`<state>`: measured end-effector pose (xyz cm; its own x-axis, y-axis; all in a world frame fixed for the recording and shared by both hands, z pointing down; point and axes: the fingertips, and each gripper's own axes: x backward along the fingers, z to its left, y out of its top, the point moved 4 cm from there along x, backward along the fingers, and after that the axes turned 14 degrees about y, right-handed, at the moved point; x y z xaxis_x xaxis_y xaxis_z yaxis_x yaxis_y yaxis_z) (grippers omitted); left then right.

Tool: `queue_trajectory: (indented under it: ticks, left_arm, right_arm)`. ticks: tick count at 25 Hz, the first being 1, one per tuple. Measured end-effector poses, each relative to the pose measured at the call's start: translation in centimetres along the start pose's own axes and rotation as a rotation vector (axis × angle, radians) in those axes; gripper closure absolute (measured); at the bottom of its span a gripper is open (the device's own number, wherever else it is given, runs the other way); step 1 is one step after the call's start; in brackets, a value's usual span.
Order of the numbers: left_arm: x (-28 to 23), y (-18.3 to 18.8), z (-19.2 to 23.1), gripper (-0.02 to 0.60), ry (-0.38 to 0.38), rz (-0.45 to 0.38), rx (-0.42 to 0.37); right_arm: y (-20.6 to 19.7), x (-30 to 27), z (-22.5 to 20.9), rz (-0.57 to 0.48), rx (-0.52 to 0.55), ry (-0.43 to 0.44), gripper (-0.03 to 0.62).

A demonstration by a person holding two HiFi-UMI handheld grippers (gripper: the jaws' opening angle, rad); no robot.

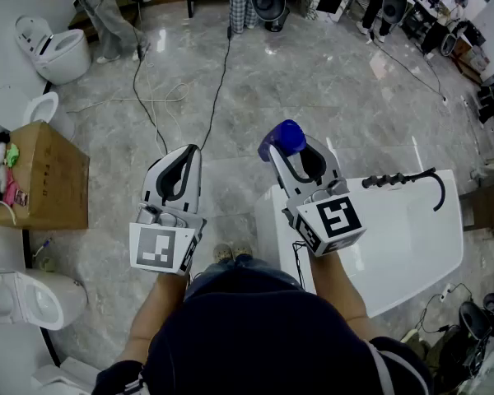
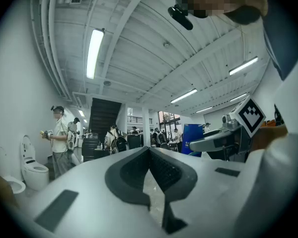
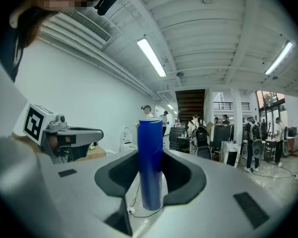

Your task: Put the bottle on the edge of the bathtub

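Empty left tool (image 2: 150,151), tips together; blue bottle (image 2: 191,132), apparently, in right tool (image 2: 201,144)

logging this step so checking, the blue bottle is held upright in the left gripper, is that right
Not quite. The blue bottle is held upright in the right gripper, not the left. The right gripper view shows it between those jaws. In the left gripper view, the left gripper has nothing between its jaws.

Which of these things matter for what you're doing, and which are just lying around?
Job: blue bottle, right gripper holding it, white bathtub.
Lying about: cardboard box, toilets, floor cables, idle left gripper.
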<state>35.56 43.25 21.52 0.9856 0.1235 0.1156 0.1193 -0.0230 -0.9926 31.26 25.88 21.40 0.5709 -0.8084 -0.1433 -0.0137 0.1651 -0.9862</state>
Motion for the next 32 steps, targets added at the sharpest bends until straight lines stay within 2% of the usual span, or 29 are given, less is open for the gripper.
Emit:
queue_trajectory:
  ticks: [10,16,23,32]
  left_arm:
    - [0.1,-1.0,1.4,0.558,-0.036,-0.002,0.015]
    - [-2.4,-2.7,1.0,0.558,-0.057,0.021,0.024]
    - [-9.9,-4.5,2.2,0.558,-0.072,0.014,0.024]
    - [-23.8,-4.6,1.6,0.558,-0.1,-0.021,0.022]
  right_arm:
    - [-1.0,-1.0,0.9,-0.025,-0.033,-0.028,0.436]
    - [-1.8,-1.6,-1.6,-0.037,-0.032,-0.054,0.436]
    - [-2.3,-6.5,-7.4,-0.042,-0.002,-0.07,0.436]
    - [-2.2,-12.0,-19.0,-0.034,0.019,-0.07,0.436]
